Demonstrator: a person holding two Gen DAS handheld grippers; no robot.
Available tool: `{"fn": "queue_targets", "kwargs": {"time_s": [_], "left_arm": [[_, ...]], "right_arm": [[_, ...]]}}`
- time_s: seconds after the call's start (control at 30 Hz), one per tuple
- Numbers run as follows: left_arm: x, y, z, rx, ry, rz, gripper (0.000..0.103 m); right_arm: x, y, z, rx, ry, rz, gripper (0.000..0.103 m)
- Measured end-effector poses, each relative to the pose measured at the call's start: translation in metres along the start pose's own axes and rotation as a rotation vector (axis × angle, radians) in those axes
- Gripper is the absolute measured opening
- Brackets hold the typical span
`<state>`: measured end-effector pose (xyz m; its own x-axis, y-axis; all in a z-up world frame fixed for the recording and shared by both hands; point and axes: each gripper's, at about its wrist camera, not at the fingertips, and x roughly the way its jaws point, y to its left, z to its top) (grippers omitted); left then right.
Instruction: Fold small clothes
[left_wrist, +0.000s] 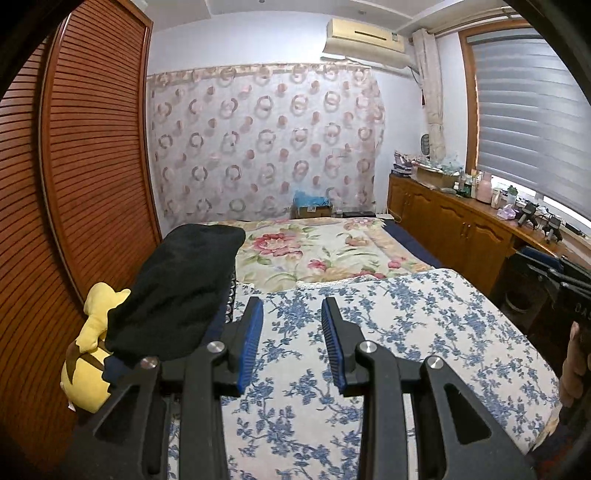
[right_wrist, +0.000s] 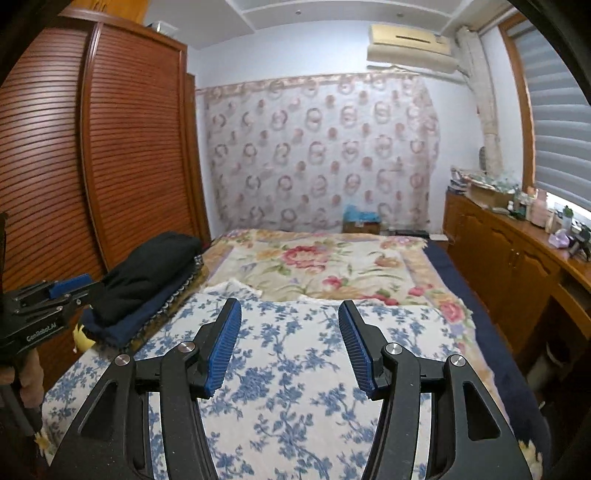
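A stack of folded dark clothes, a black piece (left_wrist: 181, 291) on top, lies at the bed's left edge; in the right wrist view the black piece (right_wrist: 147, 273) rests on a navy one (right_wrist: 133, 321). My left gripper (left_wrist: 291, 306) is open and empty above the blue-flowered cloth (left_wrist: 388, 332), to the right of the stack. It also shows at the left edge of the right wrist view (right_wrist: 68, 286). My right gripper (right_wrist: 290, 308) is open and empty above the same blue-flowered cloth (right_wrist: 291, 369). No loose garment shows between the fingers.
A yellow plush toy (left_wrist: 88, 354) sits beside the stack by the brown louvred wardrobe (left_wrist: 74, 177). A pink-flowered blanket (left_wrist: 321, 251) covers the far bed. A wooden cabinet (left_wrist: 454, 221) with bottles runs along the right under the window.
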<state>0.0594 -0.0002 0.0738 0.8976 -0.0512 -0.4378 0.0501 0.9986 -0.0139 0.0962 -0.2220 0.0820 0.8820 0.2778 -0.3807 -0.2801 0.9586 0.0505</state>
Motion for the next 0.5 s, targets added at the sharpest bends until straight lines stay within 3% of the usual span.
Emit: {"fn": "queue_targets", "kwargs": {"time_s": [0.5], "left_arm": [[-0.014, -0.001, 0.001, -0.006, -0.026, 0.007, 0.032]], "right_arm": [[-0.009, -0.012, -0.011, 0.028, -0.012, -0.020, 0.056]]}}
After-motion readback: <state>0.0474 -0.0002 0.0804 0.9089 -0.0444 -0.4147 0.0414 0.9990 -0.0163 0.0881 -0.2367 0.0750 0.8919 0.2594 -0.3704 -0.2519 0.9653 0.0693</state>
